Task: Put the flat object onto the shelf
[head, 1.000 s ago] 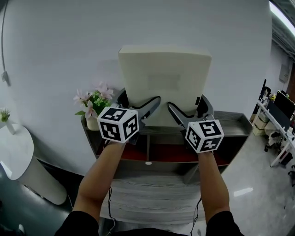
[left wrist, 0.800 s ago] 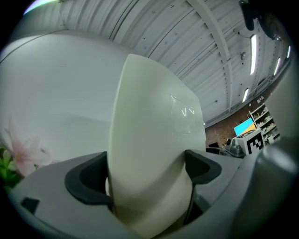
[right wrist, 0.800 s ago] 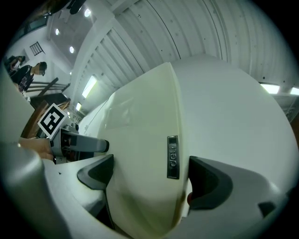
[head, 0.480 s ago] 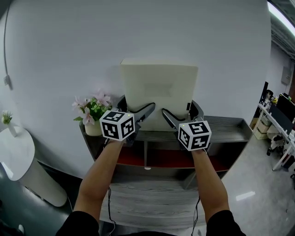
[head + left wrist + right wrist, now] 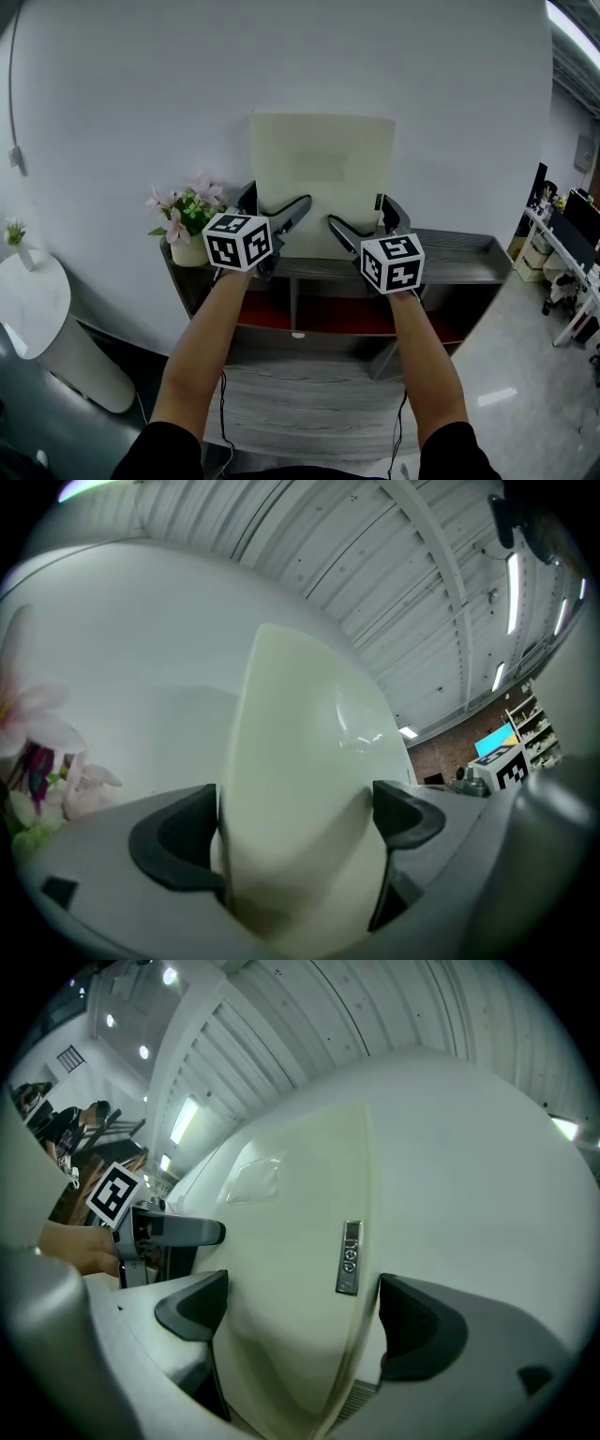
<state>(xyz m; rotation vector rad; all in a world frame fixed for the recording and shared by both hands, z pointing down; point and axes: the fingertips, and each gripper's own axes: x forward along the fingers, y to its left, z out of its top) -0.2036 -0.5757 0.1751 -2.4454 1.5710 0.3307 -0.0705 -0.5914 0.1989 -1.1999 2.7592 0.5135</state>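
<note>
Wall (image 5: 112, 94): plain white. We read it as the backstop, since the panel stands upright right in front of it.
Shelf (image 5: 469, 251): low grey unit against the wall with a rimmed top and a red-lined level beneath. The top surface looks like the target.
Flat object (image 5: 322, 169): pale cream panel held on edge, face toward us, over the middle of the shelf top. Its lower edge sits at shelf-top level, but the grippers hide any contact.
Left gripper (image 5: 277, 204): jaws clamped across the panel's lower left corner, pressing both faces, nothing else between them. The low grip keeps the tall panel from swinging.
Right gripper (image 5: 360, 214): jaws closed likewise on the lower right corner (image 5: 300, 1307). We judge the paired corner holds are there to keep the panel level and square to the wall.
Flower pot (image 5: 188, 246): on the shelf's left end, just beside the left gripper. The panel is kept to its right, apart from the blooms.
Metal tag (image 5: 349, 1258): small plate on the panel's edge, between the right jaws and not covered by them.
Stage: our judgement is that placing is nearly done and release has not begun.
</note>
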